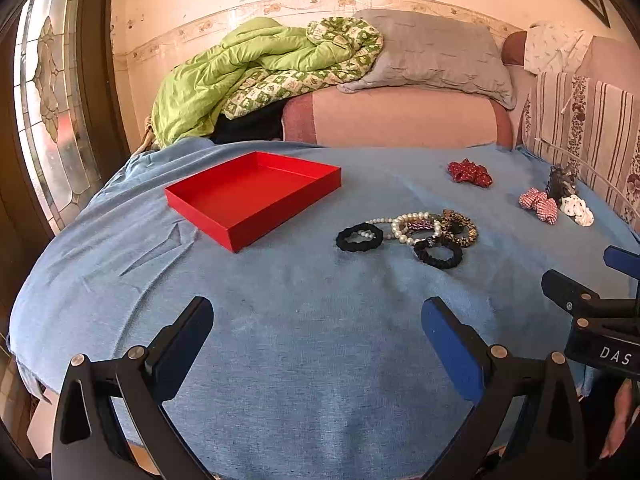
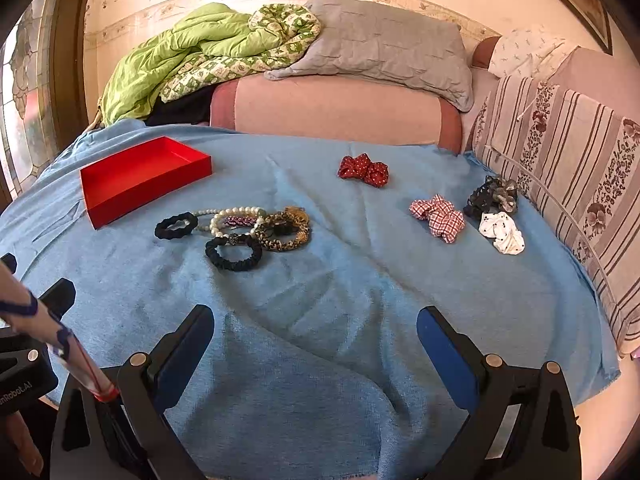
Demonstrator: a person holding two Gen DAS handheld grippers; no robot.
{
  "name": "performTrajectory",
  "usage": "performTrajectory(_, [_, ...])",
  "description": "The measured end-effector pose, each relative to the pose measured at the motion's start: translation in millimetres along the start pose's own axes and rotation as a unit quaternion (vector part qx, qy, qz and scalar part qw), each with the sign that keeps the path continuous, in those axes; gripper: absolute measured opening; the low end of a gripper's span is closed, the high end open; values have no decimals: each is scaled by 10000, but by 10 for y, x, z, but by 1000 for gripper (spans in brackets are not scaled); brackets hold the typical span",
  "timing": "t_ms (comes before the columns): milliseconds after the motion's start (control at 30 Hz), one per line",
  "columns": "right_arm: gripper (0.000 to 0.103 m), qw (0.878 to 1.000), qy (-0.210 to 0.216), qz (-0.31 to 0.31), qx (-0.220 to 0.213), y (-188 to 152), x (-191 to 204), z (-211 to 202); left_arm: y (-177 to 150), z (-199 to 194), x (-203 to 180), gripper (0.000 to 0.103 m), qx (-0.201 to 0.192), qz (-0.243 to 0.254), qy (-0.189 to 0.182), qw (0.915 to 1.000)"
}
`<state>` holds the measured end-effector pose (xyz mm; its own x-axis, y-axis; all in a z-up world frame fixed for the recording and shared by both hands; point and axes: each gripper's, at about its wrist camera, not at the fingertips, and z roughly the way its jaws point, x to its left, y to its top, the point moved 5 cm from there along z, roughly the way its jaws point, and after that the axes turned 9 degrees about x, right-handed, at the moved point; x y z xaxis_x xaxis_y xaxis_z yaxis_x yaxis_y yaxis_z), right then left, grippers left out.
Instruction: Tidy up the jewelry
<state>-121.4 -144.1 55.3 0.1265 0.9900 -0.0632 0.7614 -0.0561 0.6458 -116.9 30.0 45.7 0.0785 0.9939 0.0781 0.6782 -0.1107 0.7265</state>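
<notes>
While both tools hover above the near edge of the bed, the left hand-held gripper (image 1: 318, 312) has its fingers spread wide with nothing between them, and the right hand-held gripper (image 2: 316, 320) is likewise spread and empty. Surface: a blue blanket (image 1: 300, 340) over the bed, wrinkled. Red tray (image 1: 256, 192) sits on the blanket toward the left and far side, empty as far as its interior shows. Jewelry cluster lies just right of the tray, near but not touching it: a black scrunchie (image 1: 359, 237), a pearl bracelet (image 1: 414, 226) overlapping a leopard-print band (image 2: 286, 236), and a second black scrunchie (image 1: 438, 255) nearest the grippers. Well apart, further right: a red dotted scrunchie (image 2: 364, 170) alone; then a group near the striped cushion (image 2: 568, 168), with a red-checked scrunchie (image 2: 438, 216), a white spotted scrunchie (image 2: 502, 232) and a dark grey piece (image 2: 492, 198) touching or nearly so. Beyond the blanket: green quilt (image 1: 224, 72) and grey pillow (image 1: 432, 56).
</notes>
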Motion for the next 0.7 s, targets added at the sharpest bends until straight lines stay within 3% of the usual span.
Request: performTrajectory(700, [103, 10000, 21, 7, 41, -22, -27, 40, -8, 38, -86, 103, 49, 109, -55, 9999])
